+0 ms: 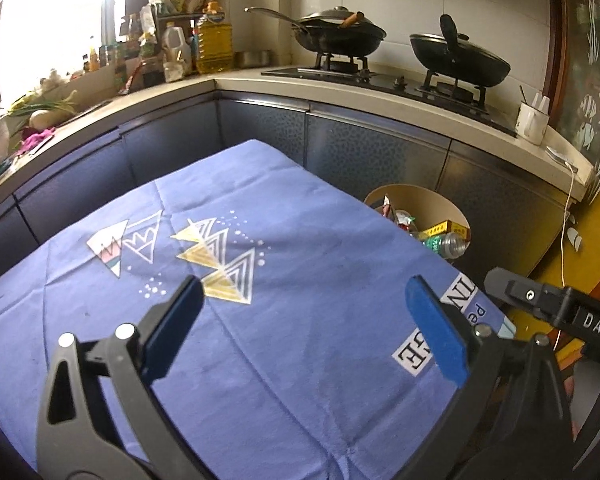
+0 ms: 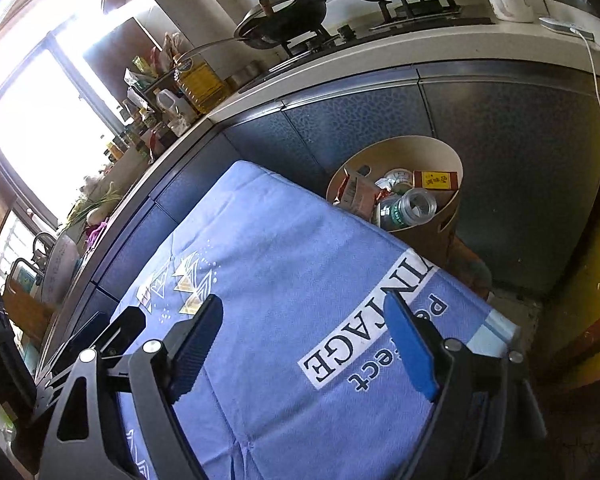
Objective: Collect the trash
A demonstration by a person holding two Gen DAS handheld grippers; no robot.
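While both claws hang over the blue-clothed table (image 1: 300,360), nothing lies between their pads. Left claw (image 1: 304,320): spread wide, empty. Right claw (image 2: 304,340): open, empty. Trash bin (image 2: 448,152): on the floor past the table's far right corner, already holding a clear bottle (image 2: 410,208), yellow box (image 2: 436,180) and wrappers. Nearer arm, by judgement: right.

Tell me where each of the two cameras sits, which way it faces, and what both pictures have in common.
Left wrist: on the left gripper, facing down over the blue cloth toward the stove; its open fingers and part of the other gripper show.
Right wrist: on the right gripper, tilted, facing the trash bin; its open fingers show.
Shared: cloth, bin, stove, counter.
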